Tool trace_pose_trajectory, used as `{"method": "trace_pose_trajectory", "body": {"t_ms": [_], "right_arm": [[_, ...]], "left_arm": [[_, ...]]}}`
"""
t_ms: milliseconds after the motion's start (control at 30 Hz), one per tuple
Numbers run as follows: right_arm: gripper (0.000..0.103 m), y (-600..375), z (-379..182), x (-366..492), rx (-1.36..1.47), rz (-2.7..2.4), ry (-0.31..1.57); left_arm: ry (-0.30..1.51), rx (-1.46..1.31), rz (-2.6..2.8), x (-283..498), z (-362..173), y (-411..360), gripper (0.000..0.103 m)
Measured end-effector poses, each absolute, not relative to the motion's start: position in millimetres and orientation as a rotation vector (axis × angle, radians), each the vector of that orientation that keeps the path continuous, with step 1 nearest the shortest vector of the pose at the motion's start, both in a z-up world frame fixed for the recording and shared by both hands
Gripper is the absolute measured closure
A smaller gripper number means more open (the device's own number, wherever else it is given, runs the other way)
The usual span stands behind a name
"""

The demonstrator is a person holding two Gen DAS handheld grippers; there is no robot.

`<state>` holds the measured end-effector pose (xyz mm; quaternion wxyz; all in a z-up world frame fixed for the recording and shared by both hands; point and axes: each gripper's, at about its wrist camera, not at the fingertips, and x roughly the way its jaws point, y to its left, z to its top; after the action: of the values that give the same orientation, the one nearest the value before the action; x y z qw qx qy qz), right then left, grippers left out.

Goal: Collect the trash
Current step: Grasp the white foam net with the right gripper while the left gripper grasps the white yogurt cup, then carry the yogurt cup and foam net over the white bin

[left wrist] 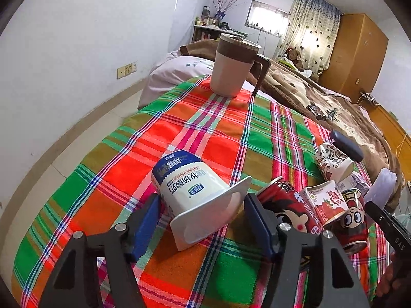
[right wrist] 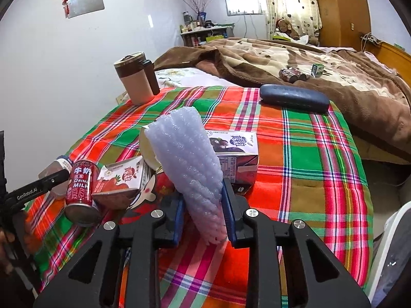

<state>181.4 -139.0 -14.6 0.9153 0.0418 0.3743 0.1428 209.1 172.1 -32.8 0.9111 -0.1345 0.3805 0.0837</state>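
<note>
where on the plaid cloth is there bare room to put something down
Free: the wide stretch between the mug and the yogurt cup, and the cloth right of the purple carton, below the glasses case. Crowded: the cluster around the red can.

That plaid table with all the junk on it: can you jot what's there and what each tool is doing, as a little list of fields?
surface: plaid tablecloth
left tool: open, fingers either side of a tipped yogurt cup
right tool: shut on a foam sleeve
trash pile: red milk can, strawberry carton, purple carton
probably not trash: lidded mug, dark glasses case
</note>
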Motion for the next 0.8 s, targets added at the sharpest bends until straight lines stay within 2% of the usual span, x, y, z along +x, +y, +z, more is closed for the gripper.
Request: {"method": "trace_pose_trajectory", "body": {"t_ms": [800], "right_arm": [[0.078,-153,4,154,0.16,0.313,0.718]], "left_arm": [[0.687,-0.174,0.063,167,12,124,0.037]]}}
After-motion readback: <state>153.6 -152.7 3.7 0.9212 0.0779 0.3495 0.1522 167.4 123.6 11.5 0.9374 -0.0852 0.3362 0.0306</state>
